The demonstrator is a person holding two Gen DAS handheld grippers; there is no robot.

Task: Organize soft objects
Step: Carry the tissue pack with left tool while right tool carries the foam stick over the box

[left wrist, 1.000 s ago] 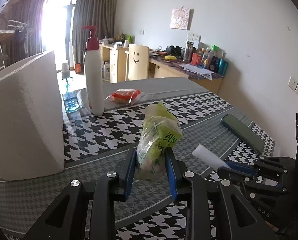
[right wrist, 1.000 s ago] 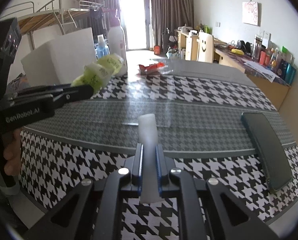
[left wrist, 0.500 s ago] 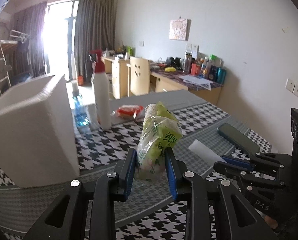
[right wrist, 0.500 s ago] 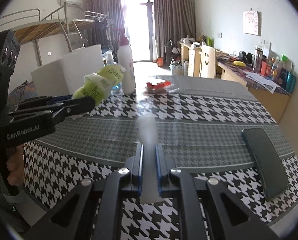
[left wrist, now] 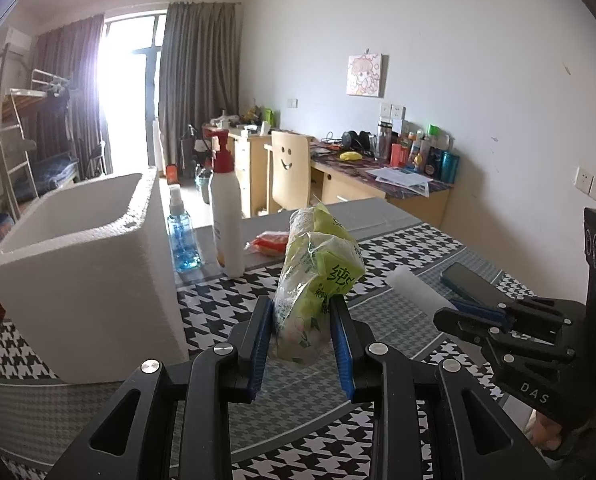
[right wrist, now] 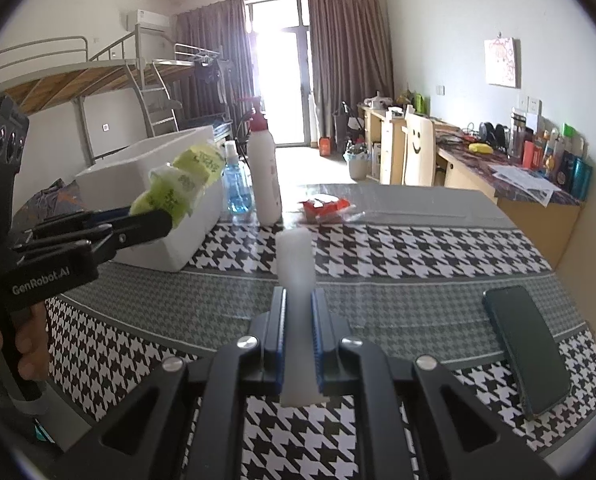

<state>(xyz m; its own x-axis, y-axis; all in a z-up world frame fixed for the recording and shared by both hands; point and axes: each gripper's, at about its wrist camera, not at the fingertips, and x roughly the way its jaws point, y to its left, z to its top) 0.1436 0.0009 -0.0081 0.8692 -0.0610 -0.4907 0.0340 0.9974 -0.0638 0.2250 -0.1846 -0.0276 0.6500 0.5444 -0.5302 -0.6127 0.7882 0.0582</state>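
The left gripper point(left wrist: 301, 334) is squeezing a green plastic packet point(left wrist: 317, 276) between narrow-set fingers point(left wrist: 258, 344), holding it up above the worktop point(left wrist: 377, 320), just beside the white foam box point(left wrist: 86, 280). The right gripper point(right wrist: 298, 344) is pinching a white foam stick point(right wrist: 296, 272) with its fingers nearly together, the stick poking forward. Both are pointing slightly downward, side by side. A hand point(right wrist: 14, 344) is gripping the left handle.

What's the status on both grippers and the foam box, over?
Left gripper shut on green packet. Right gripper shut on white block. Foam box open-topped, left of the packet. Nothing between them.
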